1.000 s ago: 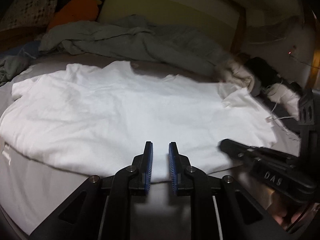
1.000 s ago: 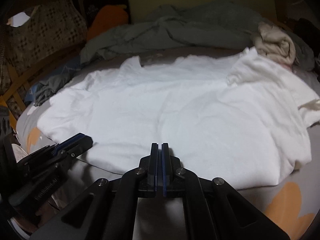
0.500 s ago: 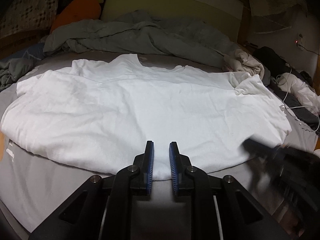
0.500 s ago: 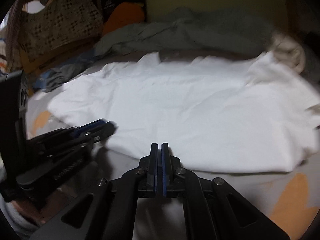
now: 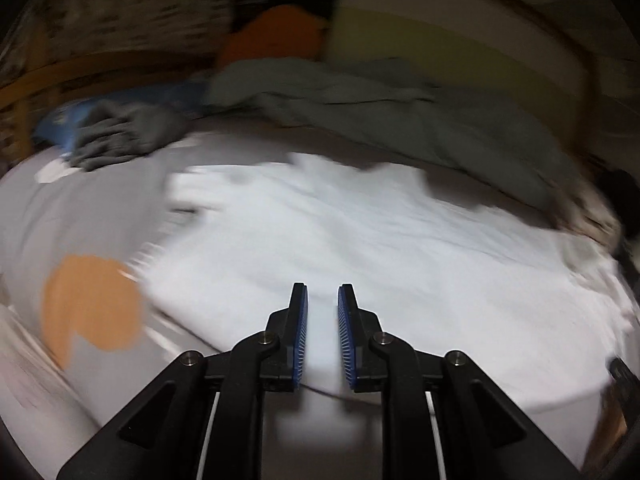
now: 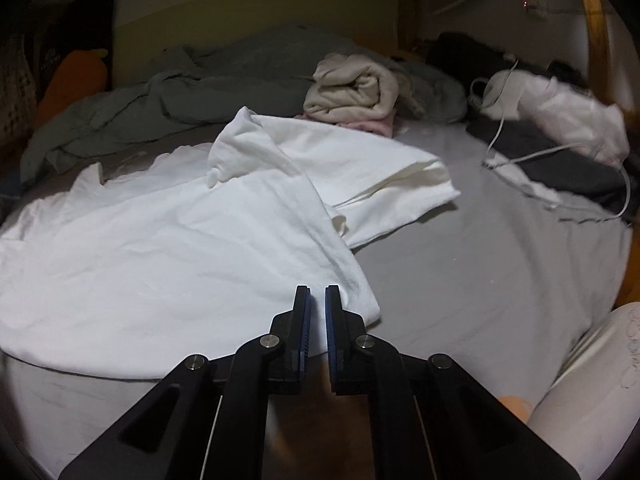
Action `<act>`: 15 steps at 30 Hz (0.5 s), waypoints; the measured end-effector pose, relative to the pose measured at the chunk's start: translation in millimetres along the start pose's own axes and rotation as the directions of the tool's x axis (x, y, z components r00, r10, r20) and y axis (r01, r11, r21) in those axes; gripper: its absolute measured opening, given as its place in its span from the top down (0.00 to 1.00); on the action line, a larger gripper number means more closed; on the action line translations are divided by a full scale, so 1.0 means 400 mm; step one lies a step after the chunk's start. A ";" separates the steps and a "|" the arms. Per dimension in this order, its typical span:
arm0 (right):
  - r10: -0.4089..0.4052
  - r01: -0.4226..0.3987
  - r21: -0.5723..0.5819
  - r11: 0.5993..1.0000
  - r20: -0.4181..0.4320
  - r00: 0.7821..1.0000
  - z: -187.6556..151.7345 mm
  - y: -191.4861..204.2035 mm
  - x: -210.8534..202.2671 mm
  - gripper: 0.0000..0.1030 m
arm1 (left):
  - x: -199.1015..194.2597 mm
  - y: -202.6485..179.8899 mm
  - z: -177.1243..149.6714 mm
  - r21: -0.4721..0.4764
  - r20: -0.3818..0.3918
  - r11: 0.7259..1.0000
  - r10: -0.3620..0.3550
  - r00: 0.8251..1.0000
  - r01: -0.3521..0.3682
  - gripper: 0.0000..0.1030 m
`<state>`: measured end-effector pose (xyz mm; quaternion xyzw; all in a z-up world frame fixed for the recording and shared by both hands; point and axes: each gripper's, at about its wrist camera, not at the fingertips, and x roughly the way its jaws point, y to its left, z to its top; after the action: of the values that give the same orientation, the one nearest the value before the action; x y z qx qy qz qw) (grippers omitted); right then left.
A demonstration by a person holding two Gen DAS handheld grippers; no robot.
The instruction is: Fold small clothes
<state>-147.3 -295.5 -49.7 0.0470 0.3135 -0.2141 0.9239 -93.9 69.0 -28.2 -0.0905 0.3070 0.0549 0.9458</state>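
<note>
A white T-shirt (image 5: 380, 248) lies spread flat on the grey bed sheet (image 5: 80, 216). My left gripper (image 5: 322, 300) is open and empty, its fingers over the shirt's near hem toward its left side; this view is blurred. In the right wrist view the shirt (image 6: 160, 240) shows its right sleeve (image 6: 360, 172) folded and rumpled. My right gripper (image 6: 317, 300) is slightly open with a narrow gap, empty, over the shirt's near right corner.
A grey blanket (image 6: 180, 96) is bunched along the back of the bed. A rolled beige cloth (image 6: 352, 92) sits behind the sleeve. Dark clothes and a white cable (image 6: 552, 156) lie at the right. An orange pillow (image 5: 276, 32) is at the back left.
Both grippers have swung apart: the left toward the shirt's left side, the right toward its right corner. The right gripper's jaws have parted slightly from fully shut.
</note>
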 end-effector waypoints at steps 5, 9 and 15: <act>-0.005 0.005 -0.003 1.000 -0.011 1.000 0.007 0.004 0.003 0.95 | 0.094 0.088 0.012 0.025 -0.143 0.987 0.160 0.977 -0.158 0.84; 0.002 -0.002 -0.002 1.000 -0.012 1.000 0.007 0.003 0.002 0.95 | 0.092 0.068 0.003 0.042 -0.122 0.983 0.181 0.976 -0.177 0.84; 0.163 -0.164 0.078 0.983 0.028 0.986 0.037 -0.007 -0.039 0.65 | 0.084 0.181 0.106 -0.217 -0.156 0.974 -0.104 0.982 0.068 0.55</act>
<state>-151.3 -295.6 -28.5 0.1072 0.2899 -0.1504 0.9391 -54.1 150.2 -24.2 -0.2076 0.3729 0.0383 0.9035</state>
